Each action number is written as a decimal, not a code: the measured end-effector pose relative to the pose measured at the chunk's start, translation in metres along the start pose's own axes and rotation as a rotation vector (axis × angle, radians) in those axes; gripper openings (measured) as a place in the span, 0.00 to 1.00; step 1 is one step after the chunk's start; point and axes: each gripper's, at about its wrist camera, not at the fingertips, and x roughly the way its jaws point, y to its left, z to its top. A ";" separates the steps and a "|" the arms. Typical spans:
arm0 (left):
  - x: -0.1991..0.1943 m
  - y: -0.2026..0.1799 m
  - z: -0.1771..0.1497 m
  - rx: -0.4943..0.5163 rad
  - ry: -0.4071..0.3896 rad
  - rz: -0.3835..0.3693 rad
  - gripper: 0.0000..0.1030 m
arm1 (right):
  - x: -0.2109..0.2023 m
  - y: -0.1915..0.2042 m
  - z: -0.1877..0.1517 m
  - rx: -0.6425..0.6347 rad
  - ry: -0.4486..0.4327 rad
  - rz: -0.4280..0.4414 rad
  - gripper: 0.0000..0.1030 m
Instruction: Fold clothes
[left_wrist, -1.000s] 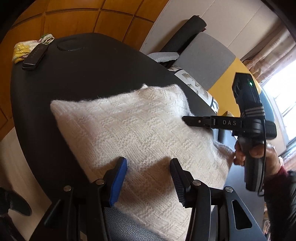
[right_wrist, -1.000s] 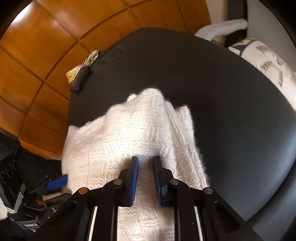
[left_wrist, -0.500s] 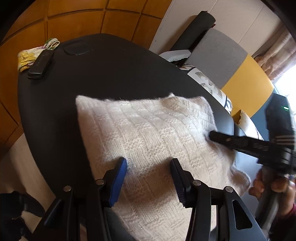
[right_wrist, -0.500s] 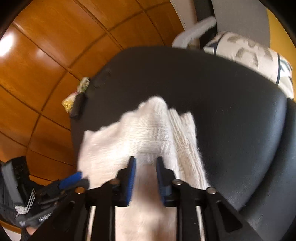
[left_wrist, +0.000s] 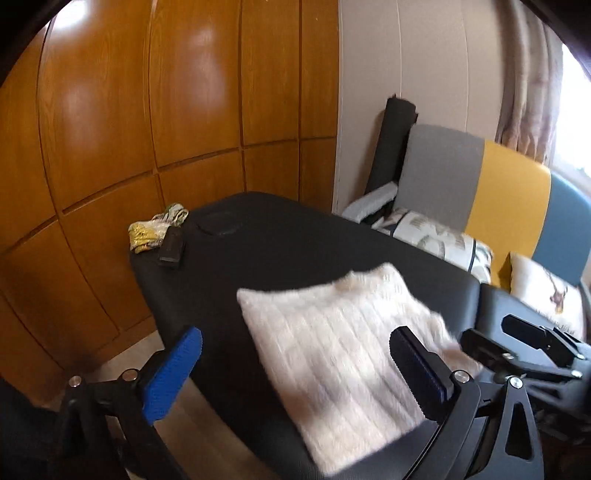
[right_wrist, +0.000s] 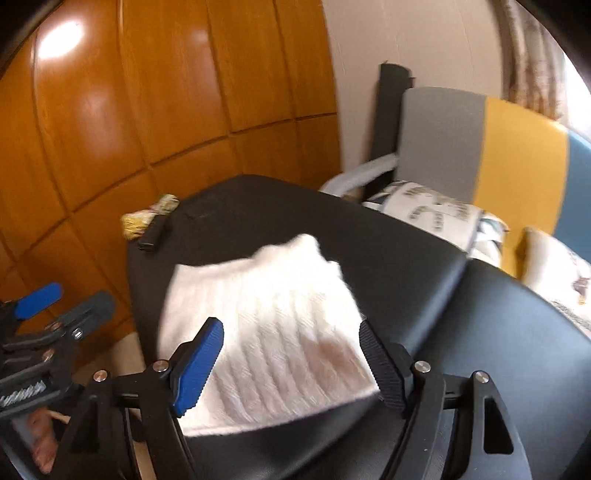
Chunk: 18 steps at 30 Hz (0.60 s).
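Wooden wall panels (left_wrist: 110, 147) shine orange-brown on the left side of both views. Next to them, on the far corner of the black padded table (left_wrist: 295, 251), sits a small yellow and green cloth (left_wrist: 151, 230) with a little black box (left_wrist: 171, 251) touching it.

White and fluffy, the folded knitted sweater (left_wrist: 340, 339) lies flat in the middle of the table, close to the near edge. Nothing is holding it.

In the left wrist view, the left gripper (left_wrist: 295, 369) hangs above the near edge of the sweater with its two fingers spread wide apart and nothing between them. In the right wrist view, the right gripper (right_wrist: 291, 362) is also spread wide, with the sweater showing in the gap below it, and it grips nothing.

On the right stands a sofa (left_wrist: 506, 192) with grey, yellow and blue parts. Patterned cushions (left_wrist: 436, 236) rest on it, just behind the table.
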 end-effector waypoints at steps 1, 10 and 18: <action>-0.002 -0.001 -0.004 -0.004 0.012 0.008 1.00 | 0.000 0.003 -0.001 -0.004 -0.003 -0.021 0.75; -0.023 0.019 -0.008 -0.134 0.026 -0.022 1.00 | -0.016 0.020 -0.006 -0.061 -0.024 -0.028 0.75; -0.033 0.030 0.004 -0.154 -0.018 -0.006 1.00 | -0.013 0.034 -0.013 -0.118 0.009 -0.019 0.75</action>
